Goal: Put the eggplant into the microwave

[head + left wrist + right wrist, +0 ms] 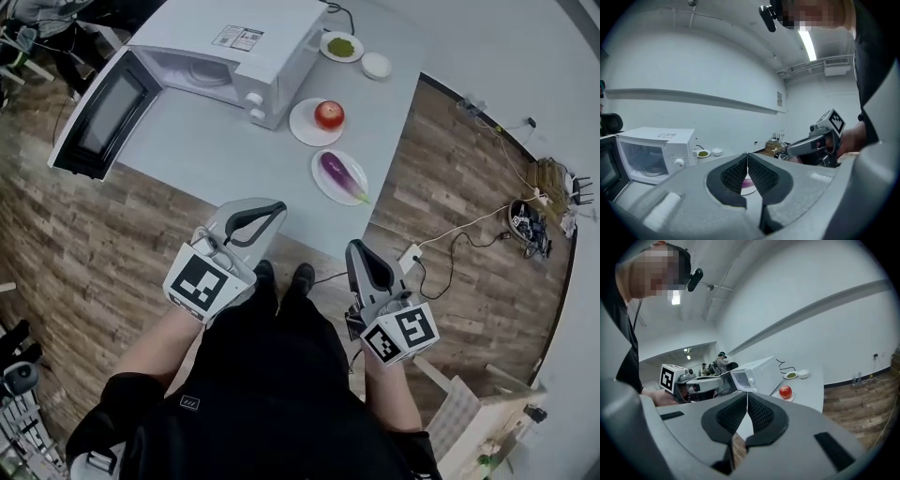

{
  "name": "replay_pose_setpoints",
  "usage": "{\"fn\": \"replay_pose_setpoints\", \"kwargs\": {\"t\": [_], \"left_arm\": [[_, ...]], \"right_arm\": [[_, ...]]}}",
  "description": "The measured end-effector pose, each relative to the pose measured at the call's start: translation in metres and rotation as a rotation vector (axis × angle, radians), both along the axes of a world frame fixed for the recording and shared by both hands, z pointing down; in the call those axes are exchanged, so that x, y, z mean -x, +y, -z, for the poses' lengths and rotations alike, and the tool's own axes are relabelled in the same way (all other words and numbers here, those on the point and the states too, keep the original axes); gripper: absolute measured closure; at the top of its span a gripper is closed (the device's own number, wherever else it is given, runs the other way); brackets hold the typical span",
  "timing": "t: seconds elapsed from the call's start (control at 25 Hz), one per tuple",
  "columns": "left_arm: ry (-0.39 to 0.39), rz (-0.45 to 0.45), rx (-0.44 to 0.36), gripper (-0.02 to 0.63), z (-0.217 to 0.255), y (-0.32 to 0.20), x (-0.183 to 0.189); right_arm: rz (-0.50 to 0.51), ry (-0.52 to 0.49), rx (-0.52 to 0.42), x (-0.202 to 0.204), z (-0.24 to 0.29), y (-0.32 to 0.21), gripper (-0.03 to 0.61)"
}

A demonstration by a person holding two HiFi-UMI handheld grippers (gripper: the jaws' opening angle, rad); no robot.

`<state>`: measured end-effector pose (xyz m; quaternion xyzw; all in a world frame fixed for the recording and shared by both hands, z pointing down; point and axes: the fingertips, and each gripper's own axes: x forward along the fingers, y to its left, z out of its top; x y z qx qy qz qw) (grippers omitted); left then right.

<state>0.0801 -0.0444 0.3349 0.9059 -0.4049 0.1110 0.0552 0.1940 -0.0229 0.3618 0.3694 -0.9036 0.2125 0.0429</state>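
Two empty, closed claws, left gripper (277, 207) and right gripper (357, 247), over wood floor (103, 246) beside table (214, 150).

The grey table (216, 150) carries an open microwave (244, 42), 3 white plates (302, 131) (328, 187) (326, 42) and 1 small white bowl (376, 65).

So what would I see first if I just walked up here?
Probably the white microwave at the far left of the table, its door swung wide open. Next, the purple eggplant on a white plate near the table's front edge, with a red apple on another plate just behind it. Nearest the camera, the left hand-held gripper and right hand-held gripper are both shut and empty.
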Motion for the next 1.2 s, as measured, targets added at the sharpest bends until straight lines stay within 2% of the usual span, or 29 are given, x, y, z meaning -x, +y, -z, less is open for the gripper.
{"fn": "replay_pose_setpoints", "kwargs": {"t": [0.28,0.56,0.92,1.08,1.2], "left_arm": [[-0.068,-0.117,0.012,0.603,-0.029,-0.021,-0.030],[-0.177,-0.214,-0.016,0.603,-0.073,-0.032,-0.048],[-0.298,-0.277,-0.019,0.603,-0.137,-0.058,-0.059],[-0.370,-0.312,-0.013,0.603,-0.165,-0.071,-0.065],[-0.488,-0.359,-0.045,0.600,-0.188,-0.078,-0.070]], "right_arm": [[-0.081,0.014,0.031,-0.029,-0.029,-0.005,0.561],[-0.111,0.046,0.032,-0.034,-0.061,-0.017,0.561],[-0.141,0.050,0.057,-0.034,-0.099,-0.027,0.561],[-0.156,0.041,0.084,-0.036,-0.122,-0.029,0.561],[-0.163,0.034,0.096,-0.036,-0.135,-0.032,0.561]]}}
